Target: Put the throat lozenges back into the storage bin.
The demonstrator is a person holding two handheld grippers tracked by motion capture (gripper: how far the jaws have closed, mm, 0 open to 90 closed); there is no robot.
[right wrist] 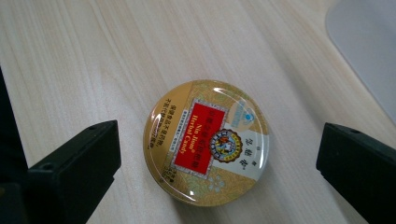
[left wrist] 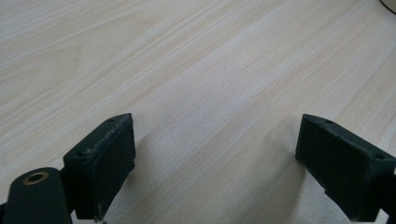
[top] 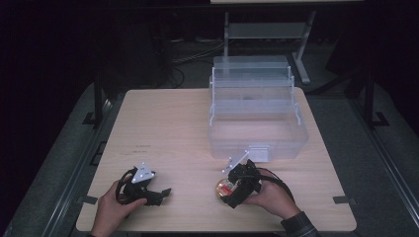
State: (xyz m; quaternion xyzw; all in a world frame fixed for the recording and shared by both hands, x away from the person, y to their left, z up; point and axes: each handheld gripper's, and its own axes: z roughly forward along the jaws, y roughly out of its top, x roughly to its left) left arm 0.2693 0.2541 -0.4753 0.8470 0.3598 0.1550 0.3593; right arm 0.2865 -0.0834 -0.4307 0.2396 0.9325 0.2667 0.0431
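- Surface (top: 168, 123): light wood grain, dark surroundings.
- Round gold candy tin (right wrist: 207, 141), red label reading "Herbal Candy", lies flat on the surface near the front edge, lid up.
- Right hand-held gripper (right wrist: 218, 168): jaws spread wide, 1 on each side of the tin, neither touching it. In the high view the right hand (top: 271, 197) holds it just above the tin, tilted down.
- Left hand-held gripper (left wrist: 215, 168): jaws spread apart over bare wood, nothing between them. Left hand (top: 114, 203) holds it low at the front left, well apart from the tin.
- Clear plastic tiered box (top: 257, 111) stands open at the right rear of the surface, just beyond the tin; its trays are stepped back.
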